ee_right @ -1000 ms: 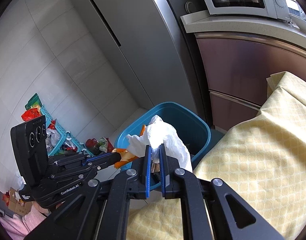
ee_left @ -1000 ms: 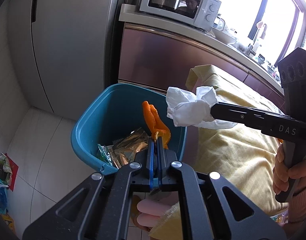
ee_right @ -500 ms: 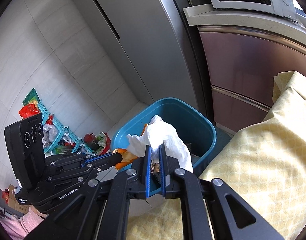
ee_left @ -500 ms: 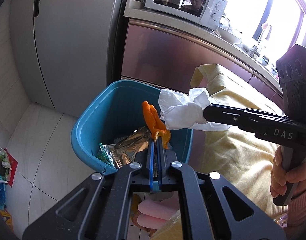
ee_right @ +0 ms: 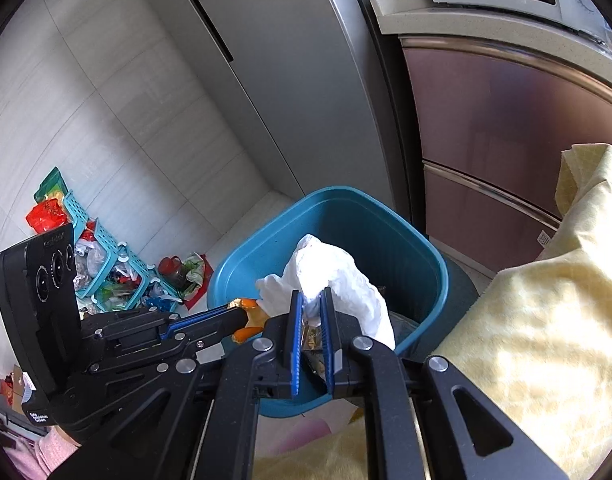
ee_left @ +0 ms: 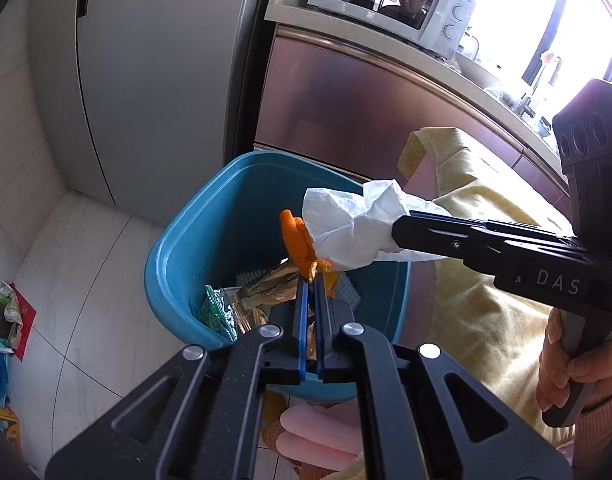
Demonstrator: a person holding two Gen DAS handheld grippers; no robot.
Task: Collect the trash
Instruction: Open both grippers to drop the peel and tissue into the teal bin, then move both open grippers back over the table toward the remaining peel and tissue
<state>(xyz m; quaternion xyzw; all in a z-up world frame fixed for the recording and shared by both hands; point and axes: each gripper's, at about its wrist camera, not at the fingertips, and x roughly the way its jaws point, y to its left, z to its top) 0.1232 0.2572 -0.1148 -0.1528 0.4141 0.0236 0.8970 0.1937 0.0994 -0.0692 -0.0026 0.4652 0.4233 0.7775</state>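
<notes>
A crumpled white tissue (ee_left: 346, 228) and a strip of orange peel (ee_left: 295, 240) are hanging together over the open blue bin (ee_left: 177, 256), which is already holding foil wrappers (ee_left: 249, 300). The right claw (ee_right: 310, 304) is clamping the tissue while the left claw (ee_left: 314, 280) is pinching the peel. The bin is standing on the tiled floor (ee_left: 77, 280) beside a yellow-draped tabletop (ee_right: 546, 320).
</notes>
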